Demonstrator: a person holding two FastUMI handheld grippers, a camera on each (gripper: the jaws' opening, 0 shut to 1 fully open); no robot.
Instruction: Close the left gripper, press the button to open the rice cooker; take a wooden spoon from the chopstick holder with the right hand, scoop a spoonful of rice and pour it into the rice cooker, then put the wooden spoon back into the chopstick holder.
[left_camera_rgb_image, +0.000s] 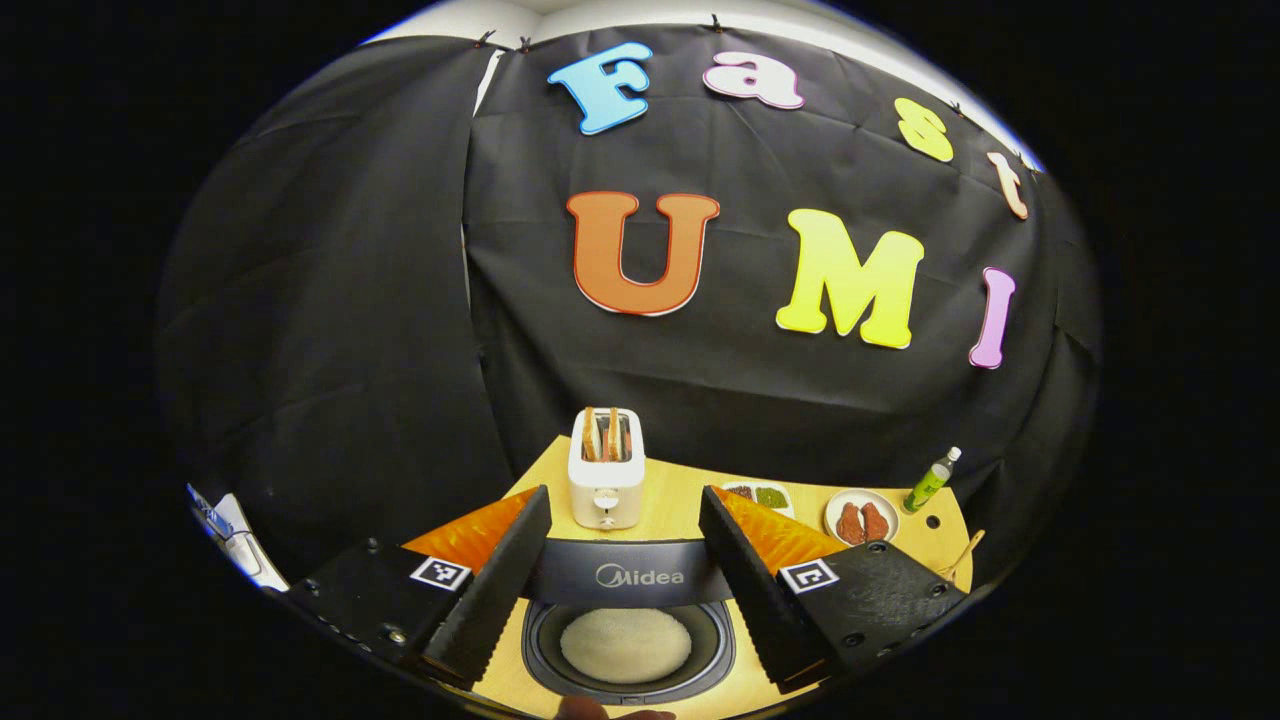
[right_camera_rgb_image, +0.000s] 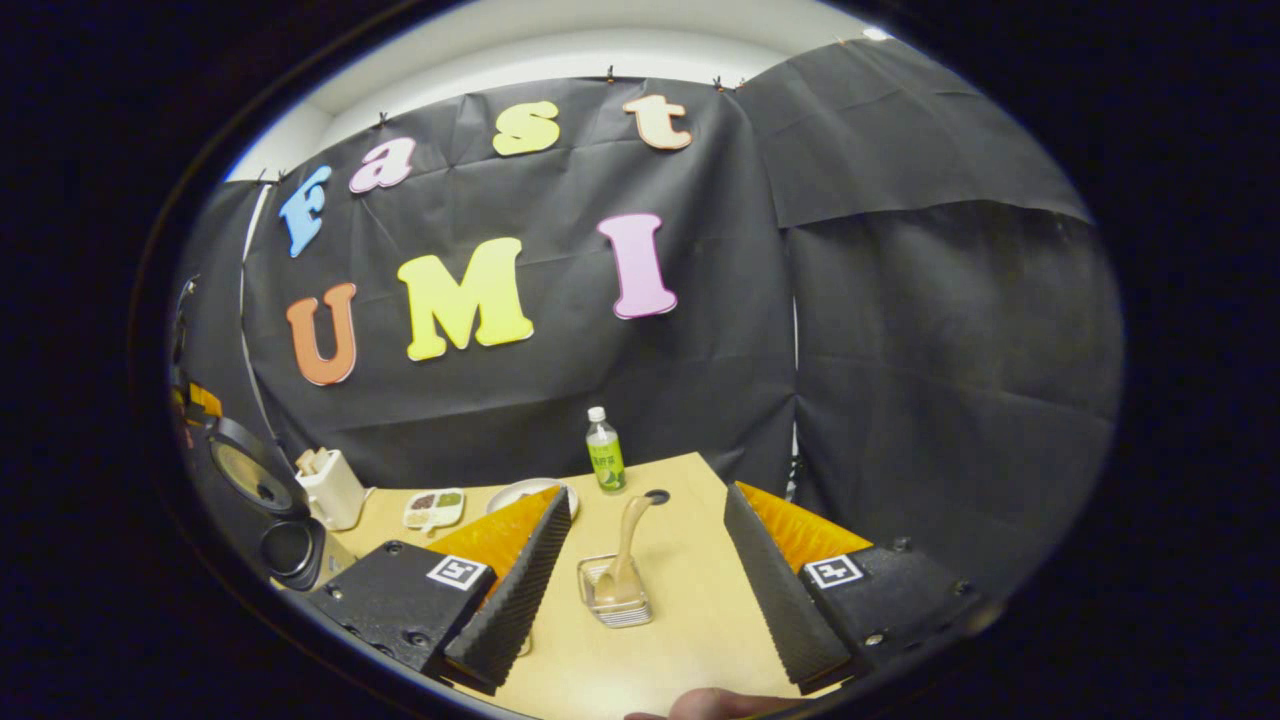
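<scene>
The rice cooker (left_camera_rgb_image: 628, 600) stands open right below my left gripper (left_camera_rgb_image: 625, 668), its lid (left_camera_rgb_image: 625, 572) upright behind the inner pot (left_camera_rgb_image: 700, 650). A pale layer of rice (left_camera_rgb_image: 625, 645) lies in the pot. The left gripper is open, its fingers either side of the pot and holding nothing. In the right gripper view the wooden spoon (right_camera_rgb_image: 628, 545) stands in the clear chopstick holder (right_camera_rgb_image: 615, 592) on the wooden table (right_camera_rgb_image: 690, 600). My right gripper (right_camera_rgb_image: 648, 662) is open just in front of the holder, apart from it. The open cooker (right_camera_rgb_image: 285, 540) sits far left there.
A white toaster (left_camera_rgb_image: 606, 470) with toast stands behind the cooker. To its right are a small divided dish (left_camera_rgb_image: 760, 495), a plate of reddish food (left_camera_rgb_image: 861, 518) and a green bottle (left_camera_rgb_image: 932, 480). The table has a round hole (right_camera_rgb_image: 657, 496) near the bottle (right_camera_rgb_image: 604, 452).
</scene>
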